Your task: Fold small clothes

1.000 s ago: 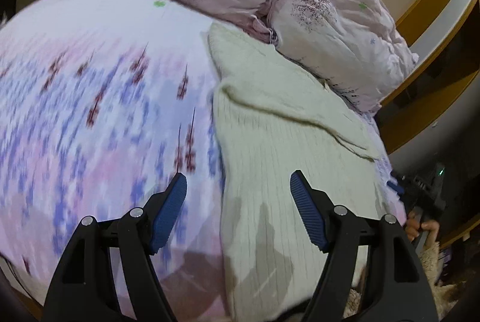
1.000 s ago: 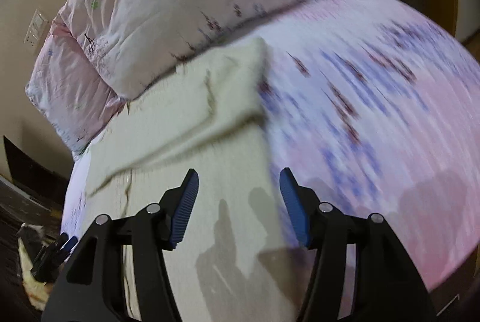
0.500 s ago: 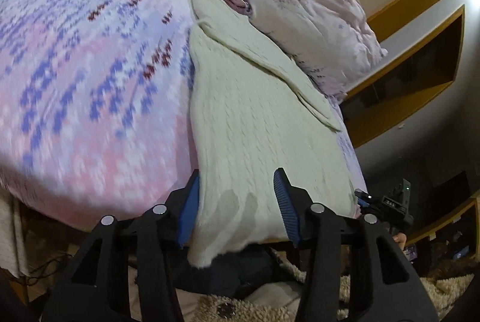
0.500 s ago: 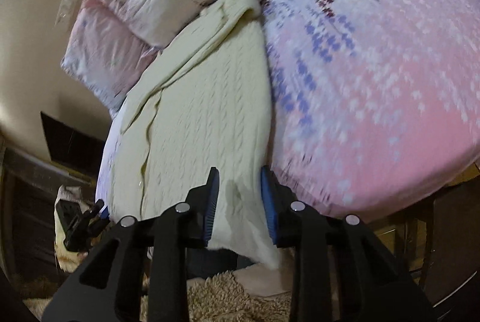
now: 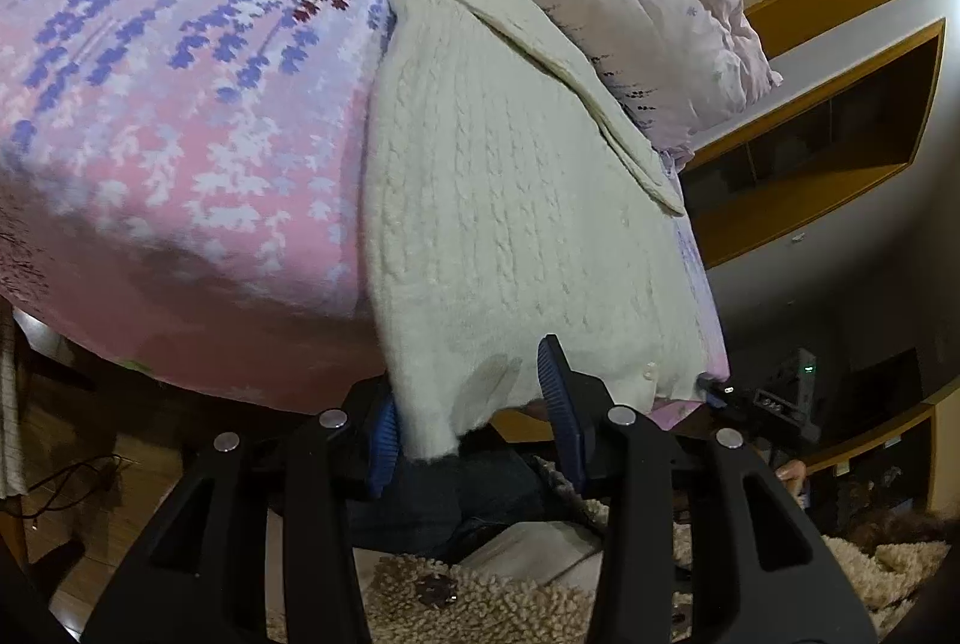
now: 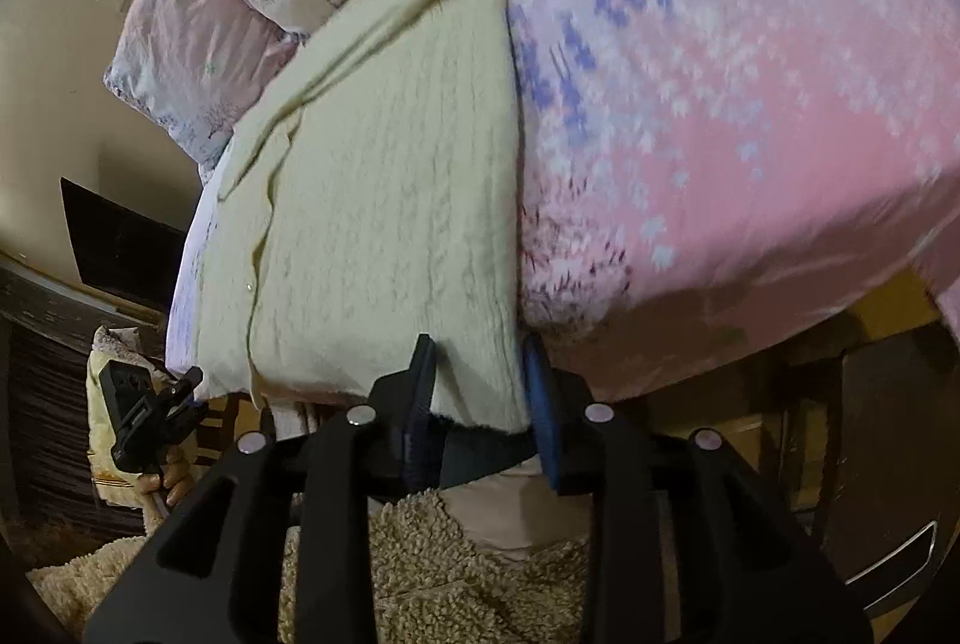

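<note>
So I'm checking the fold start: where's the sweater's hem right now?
The sweater lies along the bed below the pillows, its hem hanging over the near edge between both hand-held grippers' fingers.

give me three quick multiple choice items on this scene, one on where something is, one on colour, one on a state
1. Where does the cream cable-knit sweater lie?
A. on the pink floral bedspread, its hem over the bed edge
B. on the floor rug
C. on top of the pillows

2. What colour are the gripper pads?
A. red
B. blue
C. green

3. How stands the left gripper?
A. shut with nothing in it
B. far above the sweater
C. open, its fingers either side of the sweater hem

Answers: 1 A, the knit lies spread on the pink floral bedspread with its hem hanging past the edge. 2 B, the ribbed pads show blue in both views. 3 C, a wide gap shows between the fingers with the hem corner in it; the right gripper straddles the hem likewise.
</note>
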Motion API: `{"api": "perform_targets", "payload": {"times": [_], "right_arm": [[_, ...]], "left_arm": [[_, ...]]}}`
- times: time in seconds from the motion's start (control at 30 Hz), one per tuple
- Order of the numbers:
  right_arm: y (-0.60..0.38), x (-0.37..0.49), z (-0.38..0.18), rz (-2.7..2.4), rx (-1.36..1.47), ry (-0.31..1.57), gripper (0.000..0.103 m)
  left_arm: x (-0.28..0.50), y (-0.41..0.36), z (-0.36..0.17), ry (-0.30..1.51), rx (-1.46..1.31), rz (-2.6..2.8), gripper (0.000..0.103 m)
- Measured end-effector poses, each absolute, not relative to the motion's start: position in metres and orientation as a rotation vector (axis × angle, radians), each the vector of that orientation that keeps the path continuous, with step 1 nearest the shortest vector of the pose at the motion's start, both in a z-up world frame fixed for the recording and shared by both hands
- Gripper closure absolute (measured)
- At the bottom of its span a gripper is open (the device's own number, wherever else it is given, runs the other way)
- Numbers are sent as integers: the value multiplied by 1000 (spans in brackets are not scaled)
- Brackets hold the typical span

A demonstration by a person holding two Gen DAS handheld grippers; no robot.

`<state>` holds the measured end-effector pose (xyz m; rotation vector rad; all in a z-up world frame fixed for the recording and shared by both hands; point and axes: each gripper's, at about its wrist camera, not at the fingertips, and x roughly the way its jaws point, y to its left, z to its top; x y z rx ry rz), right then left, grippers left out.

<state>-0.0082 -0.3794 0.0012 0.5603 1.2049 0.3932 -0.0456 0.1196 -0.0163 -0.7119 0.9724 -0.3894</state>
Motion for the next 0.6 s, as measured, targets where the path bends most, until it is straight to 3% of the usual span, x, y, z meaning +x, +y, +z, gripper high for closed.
{"api": "perform_targets", "payload": {"times": [0.03, 0.07, 0.13, 0.23, 0.6], "right_arm": [[-379, -8, -2, 408, 577, 1207, 80], [-377, -8, -4, 444, 598, 1206, 97], [-376, -9, -2, 469, 607, 1188, 97], [-375, -11, 11, 483, 574, 1148, 97], [-369, 10, 84, 444, 443, 809, 97]], "left_arm": [[-44, 118, -15, 972, -715, -399, 66], [-43, 116, -14, 975, -715, -406, 71], [-43, 116, -14, 985, -717, -412, 91], [-44, 117, -10, 979, -718, -412, 96], [-23, 125, 48, 809, -580, -357, 99]]}}
